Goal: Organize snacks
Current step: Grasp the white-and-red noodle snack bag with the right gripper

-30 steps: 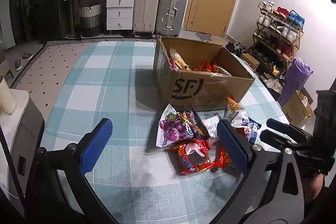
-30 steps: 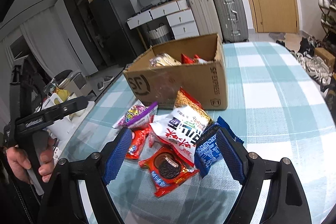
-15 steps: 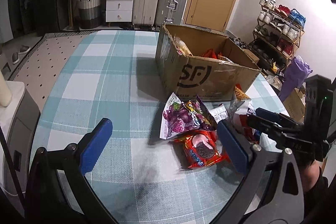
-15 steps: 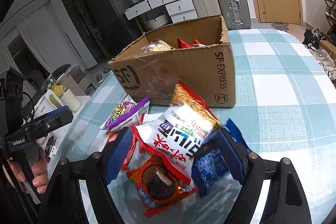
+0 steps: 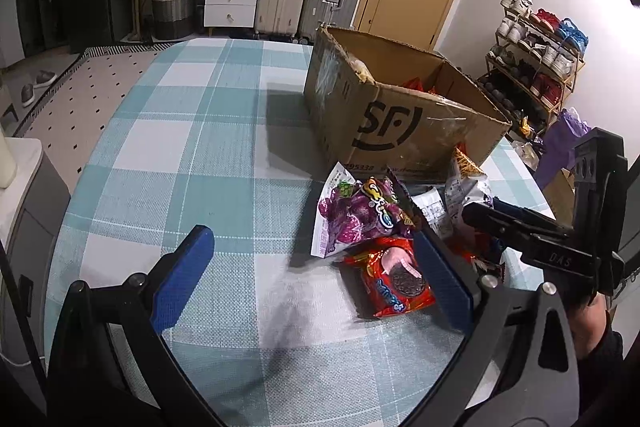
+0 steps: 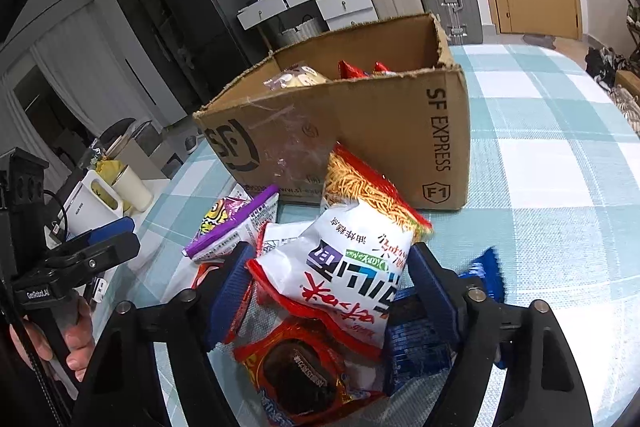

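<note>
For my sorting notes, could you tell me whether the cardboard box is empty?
No, snack packets show inside the cardboard box.

Snack packets [image 6: 340,279] lie heaped against the open cardboard box [image 6: 360,131].

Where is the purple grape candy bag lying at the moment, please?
The purple candy bag lies on the checked tablecloth just in front of the cardboard box, at the left edge of the snack pile, overlapping the red cookie pack.
</note>
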`<state>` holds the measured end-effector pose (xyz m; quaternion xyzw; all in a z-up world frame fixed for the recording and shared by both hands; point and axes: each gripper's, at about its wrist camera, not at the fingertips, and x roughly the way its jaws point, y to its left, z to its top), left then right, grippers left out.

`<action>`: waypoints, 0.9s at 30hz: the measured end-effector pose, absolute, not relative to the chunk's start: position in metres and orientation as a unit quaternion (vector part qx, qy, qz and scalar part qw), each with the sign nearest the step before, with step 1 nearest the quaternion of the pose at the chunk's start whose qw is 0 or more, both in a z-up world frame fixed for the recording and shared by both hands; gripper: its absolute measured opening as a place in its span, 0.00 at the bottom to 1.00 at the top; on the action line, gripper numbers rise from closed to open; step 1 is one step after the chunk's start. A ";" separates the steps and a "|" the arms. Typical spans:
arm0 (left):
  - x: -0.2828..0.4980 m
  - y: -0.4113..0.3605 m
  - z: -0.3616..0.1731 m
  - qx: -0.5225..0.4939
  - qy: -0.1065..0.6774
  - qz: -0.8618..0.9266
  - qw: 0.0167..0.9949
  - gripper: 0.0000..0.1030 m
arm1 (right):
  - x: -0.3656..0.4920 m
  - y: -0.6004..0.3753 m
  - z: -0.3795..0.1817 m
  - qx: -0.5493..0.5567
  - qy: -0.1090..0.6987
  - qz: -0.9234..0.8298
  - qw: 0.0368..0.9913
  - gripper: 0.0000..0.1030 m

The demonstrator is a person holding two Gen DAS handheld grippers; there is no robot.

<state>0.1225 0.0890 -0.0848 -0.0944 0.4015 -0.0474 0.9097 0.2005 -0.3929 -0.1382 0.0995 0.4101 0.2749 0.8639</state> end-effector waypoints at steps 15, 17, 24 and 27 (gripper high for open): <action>0.124 0.090 -0.088 -0.101 0.405 -0.043 0.908 0.96 | 0.200 -0.399 -0.144 0.117 0.409 0.286 0.859 0.45; 0.124 0.090 -0.088 -0.100 0.406 -0.043 0.907 0.96 | 0.200 -0.400 -0.144 0.121 0.409 0.286 0.858 0.45; 0.122 0.091 -0.085 -0.098 0.404 -0.040 0.909 0.96 | 0.197 -0.405 -0.141 0.131 0.404 0.287 0.859 0.45; 0.122 0.090 -0.085 -0.097 0.404 -0.039 0.909 0.96 | 0.194 -0.408 -0.139 0.134 0.400 0.289 0.859 0.45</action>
